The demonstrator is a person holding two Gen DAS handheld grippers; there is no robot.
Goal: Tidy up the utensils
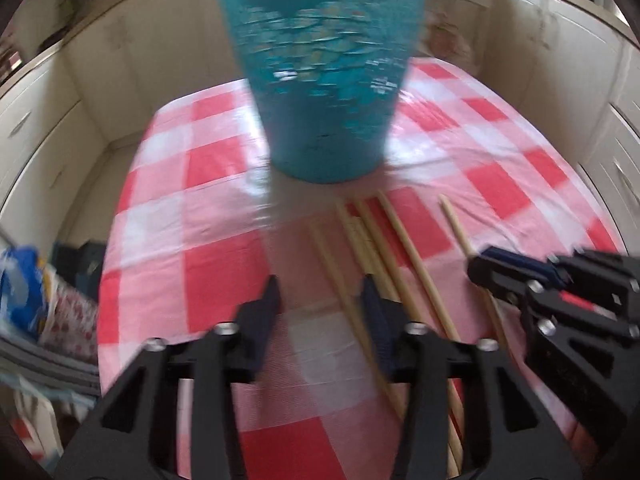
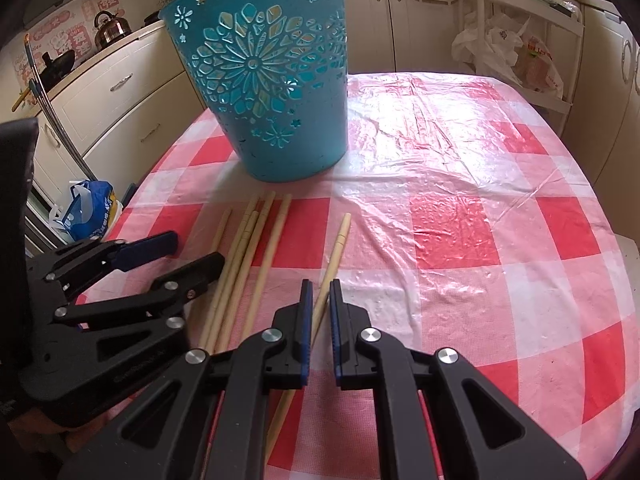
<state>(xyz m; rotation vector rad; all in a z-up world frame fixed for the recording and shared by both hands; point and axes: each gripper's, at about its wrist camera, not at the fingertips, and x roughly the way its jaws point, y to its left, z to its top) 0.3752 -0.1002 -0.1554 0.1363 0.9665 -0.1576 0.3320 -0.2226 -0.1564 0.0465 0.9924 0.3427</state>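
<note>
Several wooden chopsticks lie in a loose bunch on the red-and-white checked tablecloth, in front of a tall teal cut-out basket. One chopstick lies apart to the right. My right gripper straddles that single chopstick with its jaws narrowly apart, not clamped. My left gripper is open and empty, just left of the bunch, with its right finger over the chopsticks. The basket stands straight ahead of it. Each gripper shows in the other's view: the right, the left.
The tablecloth covers the whole table and is wrinkled plastic. Cream kitchen cabinets stand behind and to the left. A blue bag sits on the floor by the table's left edge. White plastic bags hang at the back right.
</note>
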